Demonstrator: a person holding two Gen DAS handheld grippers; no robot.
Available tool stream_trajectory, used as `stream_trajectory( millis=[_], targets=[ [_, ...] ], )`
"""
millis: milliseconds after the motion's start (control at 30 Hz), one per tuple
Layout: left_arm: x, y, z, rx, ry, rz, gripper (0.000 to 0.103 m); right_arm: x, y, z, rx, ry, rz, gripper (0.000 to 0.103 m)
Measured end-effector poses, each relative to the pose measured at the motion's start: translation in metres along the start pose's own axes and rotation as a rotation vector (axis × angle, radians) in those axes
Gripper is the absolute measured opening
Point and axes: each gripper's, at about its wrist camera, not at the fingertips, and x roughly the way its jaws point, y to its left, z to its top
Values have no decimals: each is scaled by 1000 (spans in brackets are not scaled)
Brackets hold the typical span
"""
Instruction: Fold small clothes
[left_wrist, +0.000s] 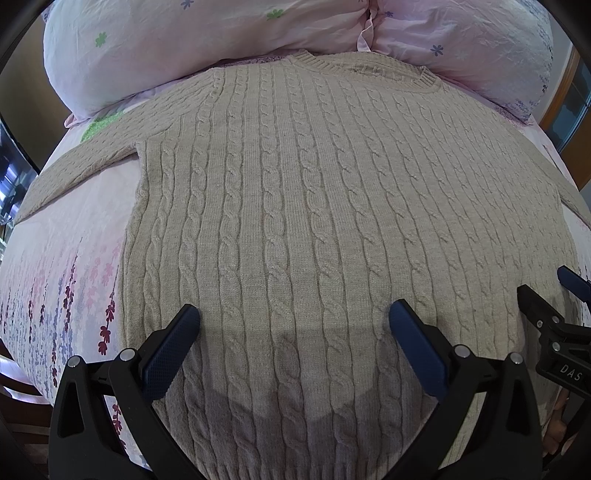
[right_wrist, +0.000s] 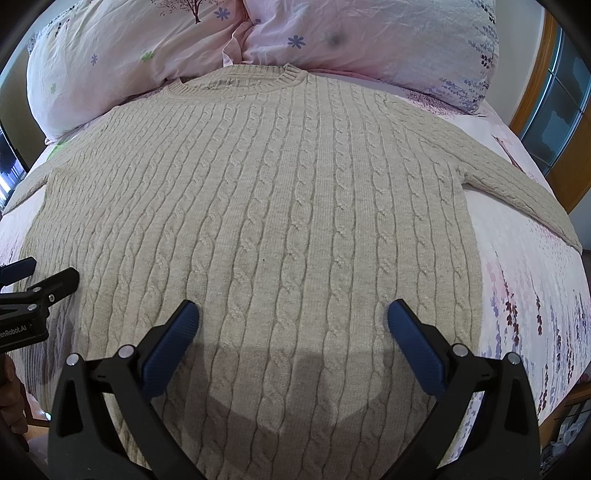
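A beige cable-knit sweater (left_wrist: 295, 206) lies flat on the bed, collar at the far end by the pillows, sleeves spread out to both sides. It also fills the right wrist view (right_wrist: 266, 206). My left gripper (left_wrist: 293, 317) is open and empty, held above the sweater's lower left part. My right gripper (right_wrist: 293, 317) is open and empty, above the lower right part. The right gripper shows at the right edge of the left wrist view (left_wrist: 550, 306). The left gripper shows at the left edge of the right wrist view (right_wrist: 40, 280).
The bed has a pink floral sheet (left_wrist: 62, 266), also in the right wrist view (right_wrist: 524, 288). Two pink pillows (left_wrist: 192, 40) lie behind the collar. A wooden door frame (right_wrist: 535, 92) stands at the far right. Dark furniture (left_wrist: 11, 173) stands left of the bed.
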Motion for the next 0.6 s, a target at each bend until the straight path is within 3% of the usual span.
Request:
stream_trajectory(
  millis=[467,600],
  targets=[
    [0,0,0,0,-4,0,102,0,0,0,-6,-2,2,101],
    [-1,2,-4,7,-16,-4,102,0,-4,4,-36,-7,49,101]
  ],
)
